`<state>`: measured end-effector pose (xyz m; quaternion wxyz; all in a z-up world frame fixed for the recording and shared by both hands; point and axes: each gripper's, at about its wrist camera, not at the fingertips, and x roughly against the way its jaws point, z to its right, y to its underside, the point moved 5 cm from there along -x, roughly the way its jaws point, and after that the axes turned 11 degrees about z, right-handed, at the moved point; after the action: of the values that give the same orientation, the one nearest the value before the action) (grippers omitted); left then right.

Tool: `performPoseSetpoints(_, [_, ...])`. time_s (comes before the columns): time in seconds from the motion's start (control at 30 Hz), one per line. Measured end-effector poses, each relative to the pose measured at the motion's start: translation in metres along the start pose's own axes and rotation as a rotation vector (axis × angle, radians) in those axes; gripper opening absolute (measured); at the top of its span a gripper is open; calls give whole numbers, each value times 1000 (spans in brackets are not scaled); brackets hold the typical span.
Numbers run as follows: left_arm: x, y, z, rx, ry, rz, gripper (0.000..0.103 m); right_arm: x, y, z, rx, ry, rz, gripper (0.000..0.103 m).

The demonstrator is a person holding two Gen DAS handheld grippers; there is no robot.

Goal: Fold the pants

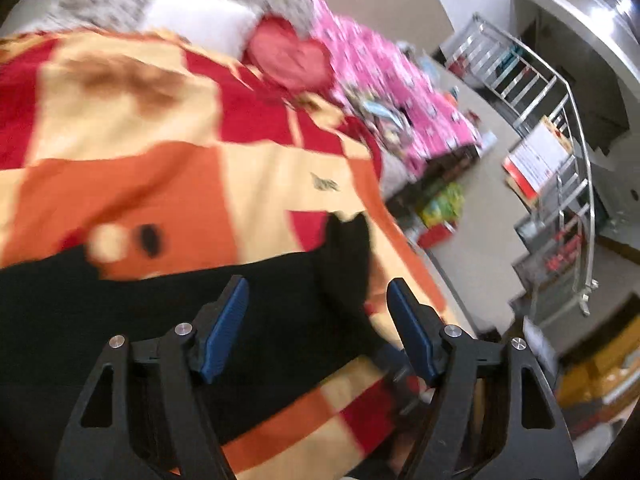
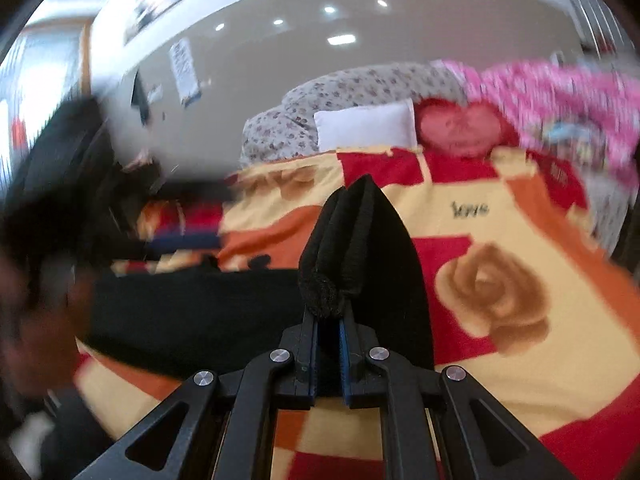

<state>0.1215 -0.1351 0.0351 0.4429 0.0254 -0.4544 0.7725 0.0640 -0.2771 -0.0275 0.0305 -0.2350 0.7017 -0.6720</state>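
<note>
Black pants (image 1: 168,320) lie across a red, orange and cream rose-patterned blanket (image 1: 248,168) on a bed. In the left wrist view my left gripper (image 1: 318,292) hovers over the cloth with its blue pads (image 1: 226,326) wide apart and nothing pressed between them. In the right wrist view my right gripper (image 2: 329,322) is shut on a bunched fold of the pants (image 2: 352,240), which stands up in front of the jaws; the rest of the pants (image 2: 192,312) stretch off to the left. A blurred dark shape, perhaps the other gripper and hand (image 2: 52,216), fills the left edge.
A white pillow (image 1: 200,16), a red heart cushion (image 1: 290,58) and a pink patterned quilt (image 1: 384,80) lie at the head of the bed. A metal rack (image 1: 560,184) with papers stands on the floor to the right, beside boxes under the bed's edge (image 1: 440,204).
</note>
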Motion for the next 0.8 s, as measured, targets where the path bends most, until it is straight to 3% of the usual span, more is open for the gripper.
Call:
performPoseSetpoints(0.1, [-33, -1, 13, 9, 30, -118, 72, 2, 4, -13, 136, 62, 19, 8])
performPoseSetpoints(0.2, [-58, 2, 10, -15, -72, -176, 72, 2, 9, -22, 224, 113, 32, 8])
performPoseSetpoints(0.3, [-64, 3, 10, -22, -122, -192, 72, 2, 10, -25, 247, 121, 34, 8])
performPoseSetpoints(0.43, [-62, -6, 15, -46, -146, -137, 71, 2, 11, -23, 235, 120, 36, 8])
performPoseSetpoints(0.5, [-62, -7, 20, -72, -138, -129, 51, 3, 10, -23, 232, 124, 39, 8])
performPoseSetpoints(0.57, [-64, -4, 20, -84, -155, -152, 13, 4, 10, -25, 227, 128, 41, 8])
performPoseSetpoints(0.8, [-52, -9, 9, -75, -155, -126, 10, 6, 4, -33, 194, 113, 49, 8])
